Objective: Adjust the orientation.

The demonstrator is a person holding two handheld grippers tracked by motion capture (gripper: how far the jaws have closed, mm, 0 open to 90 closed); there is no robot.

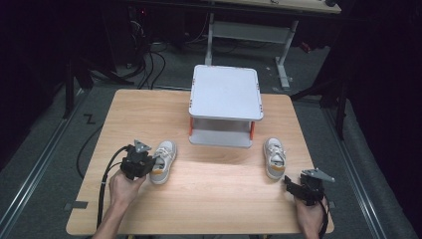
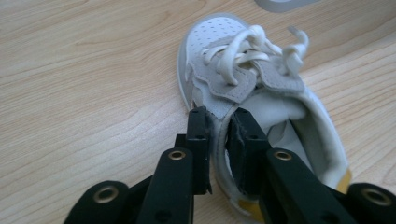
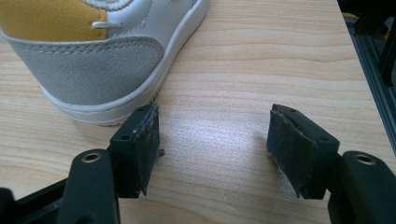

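On the wooden tabletop [image 1: 199,189], our left gripper [image 2: 218,122] has its fingers clamped on the left sneaker's [image 2: 243,70] collar; our right gripper's [image 3: 212,140] fingers gape beside the right sneaker [image 3: 93,56].

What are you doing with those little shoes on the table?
A person holds a gripper in each hand. The left gripper has pinched the side wall of the left shoe, one jaw inside it and one outside. The right gripper is open beside the heel of the right shoe, not touching it. A small grey shelf stands behind both shoes.
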